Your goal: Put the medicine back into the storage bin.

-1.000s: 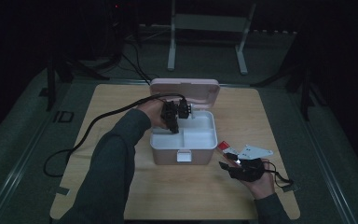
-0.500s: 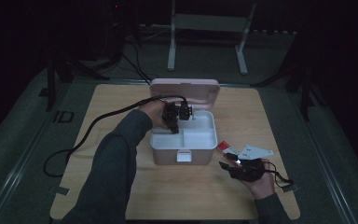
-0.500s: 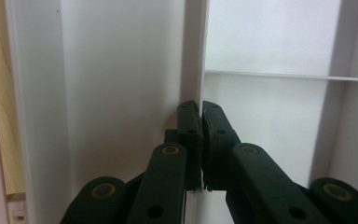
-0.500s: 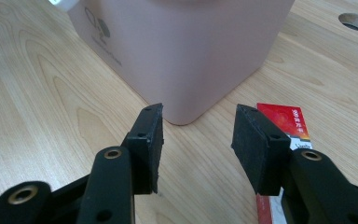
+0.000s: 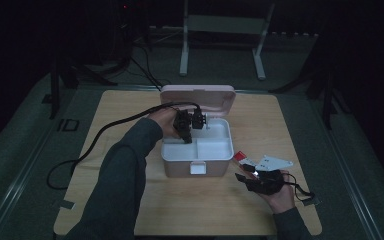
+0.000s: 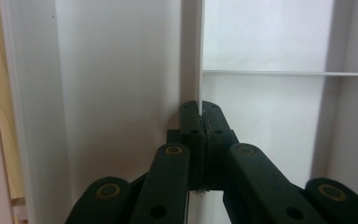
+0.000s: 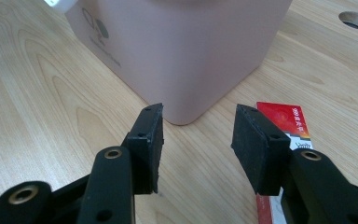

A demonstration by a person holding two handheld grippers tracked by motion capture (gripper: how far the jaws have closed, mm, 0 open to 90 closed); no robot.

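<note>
A pink box [image 5: 196, 169] stands open at mid-table, its lid [image 5: 198, 94] tipped back and a white divided tray [image 5: 215, 148] inside. My left gripper [image 5: 189, 135] points down into the tray. Its jaws have just been closing, and in the left gripper view the gripper [image 6: 200, 109] is shut on the tray's thin white divider [image 6: 199, 56]. My right gripper [image 5: 245, 172] rests low on the table by the box's front right corner. In the right gripper view it [image 7: 196, 123] is open with nothing between its pads, facing the pink box [image 7: 182, 51], with a red card [image 7: 286, 119] beside its right jaw.
The red card [image 5: 239, 156] lies on the wooden table [image 5: 130, 200] right of the box. A black cable [image 5: 105, 132] trails from the left gripper off the table's left side. A round hole [image 7: 356, 19] is cut in the tabletop. Metal stand legs [image 5: 184, 50] rise behind the table.
</note>
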